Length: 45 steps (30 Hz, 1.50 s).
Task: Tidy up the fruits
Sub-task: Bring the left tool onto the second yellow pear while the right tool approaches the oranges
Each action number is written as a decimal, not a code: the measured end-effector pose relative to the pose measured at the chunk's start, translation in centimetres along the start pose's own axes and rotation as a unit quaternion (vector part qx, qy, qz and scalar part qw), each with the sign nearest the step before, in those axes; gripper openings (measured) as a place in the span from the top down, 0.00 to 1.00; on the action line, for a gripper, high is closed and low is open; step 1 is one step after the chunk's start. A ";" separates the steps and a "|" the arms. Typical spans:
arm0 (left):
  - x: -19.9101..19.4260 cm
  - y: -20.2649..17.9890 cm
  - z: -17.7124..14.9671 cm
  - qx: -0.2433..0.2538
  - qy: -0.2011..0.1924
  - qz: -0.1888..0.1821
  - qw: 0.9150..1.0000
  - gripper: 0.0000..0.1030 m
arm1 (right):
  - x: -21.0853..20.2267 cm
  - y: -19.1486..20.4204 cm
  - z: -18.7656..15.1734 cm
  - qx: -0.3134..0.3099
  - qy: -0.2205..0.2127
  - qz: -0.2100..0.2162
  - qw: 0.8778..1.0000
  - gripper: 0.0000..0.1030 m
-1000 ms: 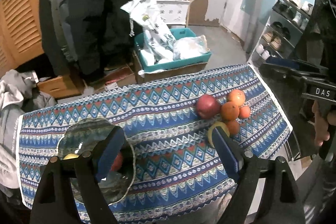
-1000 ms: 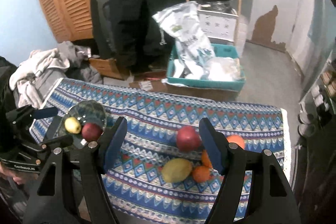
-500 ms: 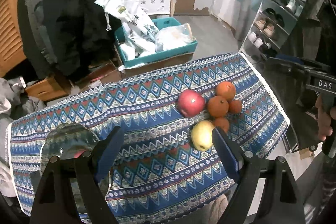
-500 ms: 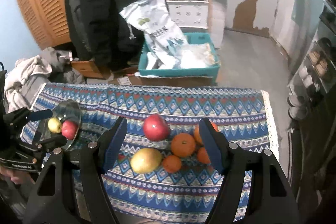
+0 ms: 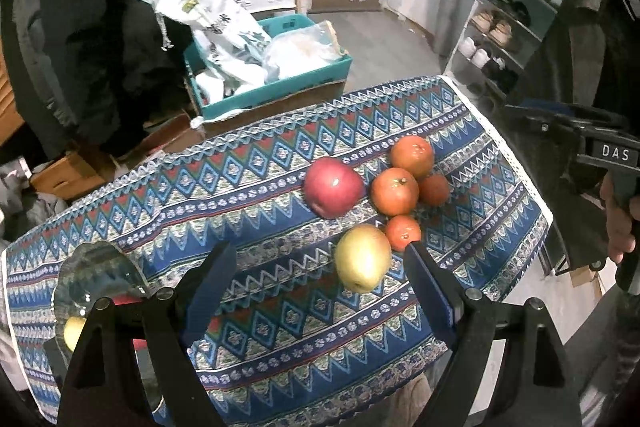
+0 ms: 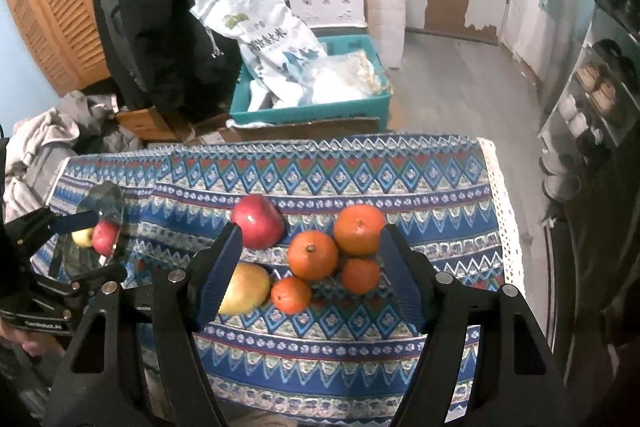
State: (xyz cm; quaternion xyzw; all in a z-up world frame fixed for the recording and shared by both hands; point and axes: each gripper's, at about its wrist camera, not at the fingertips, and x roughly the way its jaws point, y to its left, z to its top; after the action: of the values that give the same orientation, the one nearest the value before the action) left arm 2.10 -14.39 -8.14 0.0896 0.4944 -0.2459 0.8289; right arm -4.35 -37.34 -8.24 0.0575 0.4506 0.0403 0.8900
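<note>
Both claws hang released above the patterned tablecloth, gripping nothing. Between the spread blue pads of the right claw lie four oranges bunched together, touching one another; a yellow pear sits just beside the left pad, partly hidden behind it, and a red apple lies just beyond that pad's tip. The left claw frames the same pile from the other side, the pear between its pads but not touched by either.

Farther left on the cloth stands a glass dish holding a second red apple and a small yellow fruit.

A hand grips the other tool at the right edge of the left view, where white letters read "DAS". In the right view the left tool's body carries small white print, too blurred to read with certainty.

Beyond the table, a teal crate holds a white sack printed with Chinese characters, which I cannot read reliably. A shoe rack stands to the right.
</note>
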 end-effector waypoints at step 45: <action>16.9 -3.5 -2.4 0.015 0.130 -0.057 0.990 0.34 | 14.0 -5.4 -6.2 0.020 0.157 -0.009 0.987 0.30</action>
State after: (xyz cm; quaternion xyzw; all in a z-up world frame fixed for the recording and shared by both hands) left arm 5.10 -21.82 -23.61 0.1046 0.5989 -0.2860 0.7406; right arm -0.94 -40.54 -23.79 0.0644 0.5861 0.0319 0.8071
